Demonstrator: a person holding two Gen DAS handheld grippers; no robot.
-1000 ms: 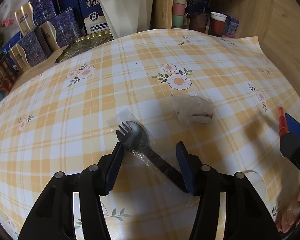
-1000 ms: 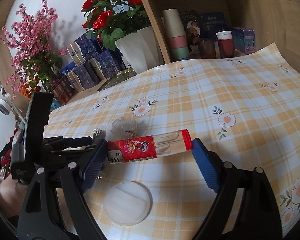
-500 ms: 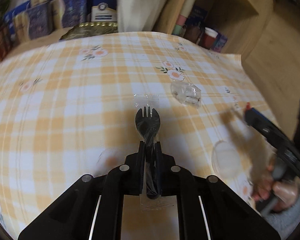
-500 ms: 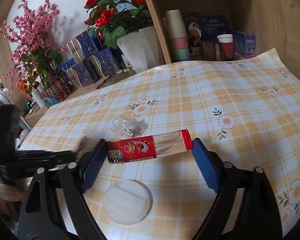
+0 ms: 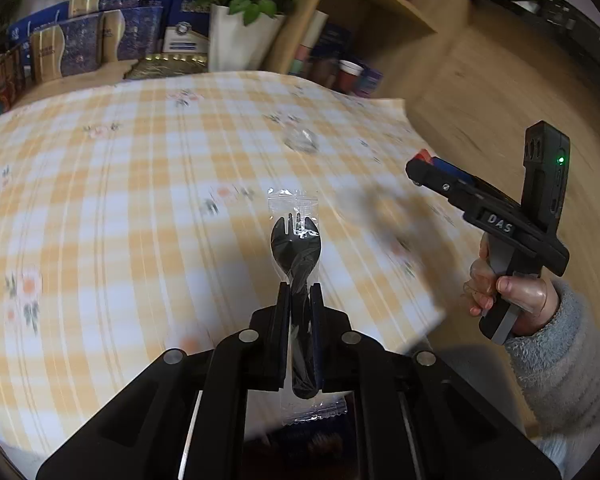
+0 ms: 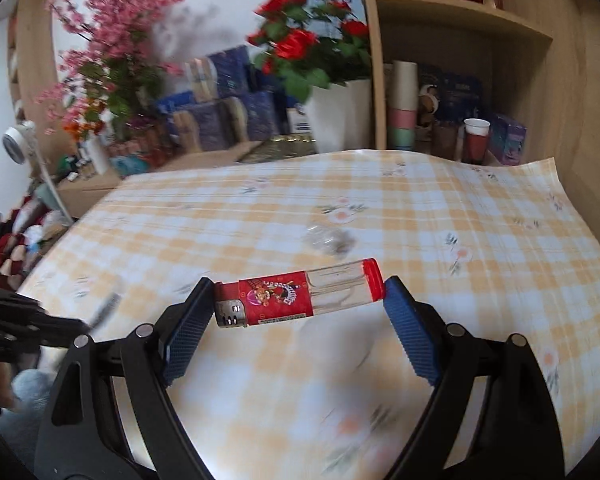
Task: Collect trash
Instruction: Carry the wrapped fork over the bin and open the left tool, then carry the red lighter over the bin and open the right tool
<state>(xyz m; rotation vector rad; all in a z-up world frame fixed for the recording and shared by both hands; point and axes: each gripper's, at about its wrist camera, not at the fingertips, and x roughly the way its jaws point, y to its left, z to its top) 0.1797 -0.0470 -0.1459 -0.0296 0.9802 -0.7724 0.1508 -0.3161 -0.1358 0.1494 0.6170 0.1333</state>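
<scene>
While both hands carry their finds above it, a counter [image 6: 480,216] under a yellow checked cloth with daisies fills both views, its backdrop (boxes, potted red roses) blurred. One crumpled clear wrapper [image 6: 326,240] lies on the cloth near the middle, uncollected. Right claw [image 6: 298,312]: spread wide, yet gripping a red lighter [image 6: 296,294] end to end between its blue pads. Left claw [image 5: 299,312]: pinched nearly closed on the handle of a black plastic spork [image 5: 294,248] sealed in a clear sleeve, its head pointing forward. Judged from this, the step in hand is carrying picked-up trash away; next calls for a bin, not visible here, then returning for the wrapper.
</scene>
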